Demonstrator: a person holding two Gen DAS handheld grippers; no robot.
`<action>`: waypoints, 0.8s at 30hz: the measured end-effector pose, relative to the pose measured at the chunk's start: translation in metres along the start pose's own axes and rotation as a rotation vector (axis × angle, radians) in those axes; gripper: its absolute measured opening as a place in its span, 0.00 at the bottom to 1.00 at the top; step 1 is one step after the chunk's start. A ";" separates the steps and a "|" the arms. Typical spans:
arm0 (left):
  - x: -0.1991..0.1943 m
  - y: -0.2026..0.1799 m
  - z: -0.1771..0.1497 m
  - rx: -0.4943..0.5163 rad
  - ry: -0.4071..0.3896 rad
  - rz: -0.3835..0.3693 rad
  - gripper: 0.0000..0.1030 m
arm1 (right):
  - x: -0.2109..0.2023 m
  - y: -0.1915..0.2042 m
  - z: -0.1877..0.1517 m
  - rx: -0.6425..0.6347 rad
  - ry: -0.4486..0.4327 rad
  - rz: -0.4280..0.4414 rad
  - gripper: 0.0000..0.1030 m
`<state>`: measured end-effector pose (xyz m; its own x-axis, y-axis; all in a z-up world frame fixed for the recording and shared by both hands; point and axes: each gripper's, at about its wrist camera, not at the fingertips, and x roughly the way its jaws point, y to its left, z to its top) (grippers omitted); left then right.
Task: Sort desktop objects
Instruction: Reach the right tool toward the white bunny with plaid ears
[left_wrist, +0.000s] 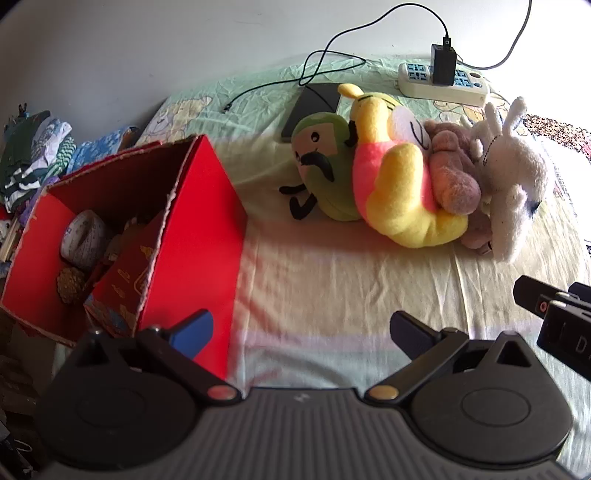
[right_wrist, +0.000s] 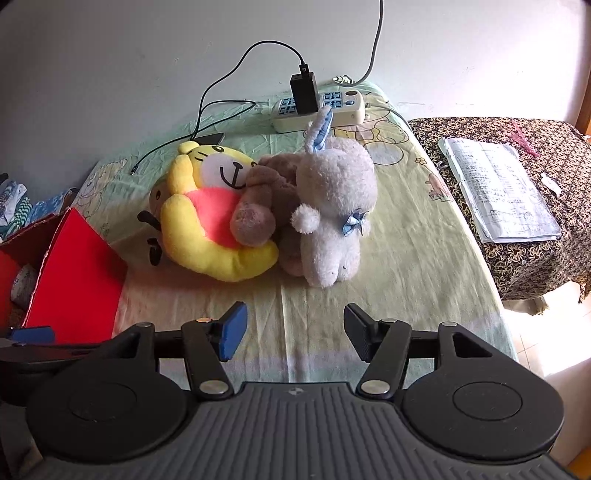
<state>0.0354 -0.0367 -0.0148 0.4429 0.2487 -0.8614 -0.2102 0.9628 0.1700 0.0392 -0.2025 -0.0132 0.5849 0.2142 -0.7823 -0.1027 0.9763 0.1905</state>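
Note:
A pile of plush toys lies on the cloth-covered table (left_wrist: 332, 288): a green avocado with a moustache (left_wrist: 321, 166), a yellow bear in pink (left_wrist: 399, 184) (right_wrist: 207, 221), a brown plush (left_wrist: 450, 173) (right_wrist: 266, 199) and a white rabbit (left_wrist: 517, 177) (right_wrist: 332, 221). An open red box (left_wrist: 192, 221) (right_wrist: 74, 266) stands at the left with a few small items inside. My left gripper (left_wrist: 301, 332) is open beside the box, nothing between its fingers. My right gripper (right_wrist: 295, 332) is open just short of the rabbit, also empty.
A white power strip (left_wrist: 443, 81) (right_wrist: 317, 110) with a black charger and cable sits at the back, a dark phone (left_wrist: 314, 107) near it. Folded clothes (left_wrist: 33, 155) lie far left. Papers (right_wrist: 502, 188) rest on a patterned surface at the right.

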 end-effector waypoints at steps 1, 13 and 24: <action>0.001 0.000 0.000 0.000 0.002 -0.002 0.99 | 0.001 0.000 0.000 0.001 0.002 0.000 0.59; 0.008 -0.006 0.004 0.012 0.023 -0.005 0.99 | 0.007 -0.007 0.002 0.007 0.014 0.011 0.59; 0.017 -0.015 0.006 0.023 0.047 -0.009 0.99 | 0.014 -0.019 0.004 0.032 0.025 0.026 0.59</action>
<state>0.0516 -0.0461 -0.0293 0.4034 0.2352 -0.8843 -0.1858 0.9673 0.1726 0.0525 -0.2179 -0.0260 0.5617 0.2406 -0.7915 -0.0913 0.9690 0.2298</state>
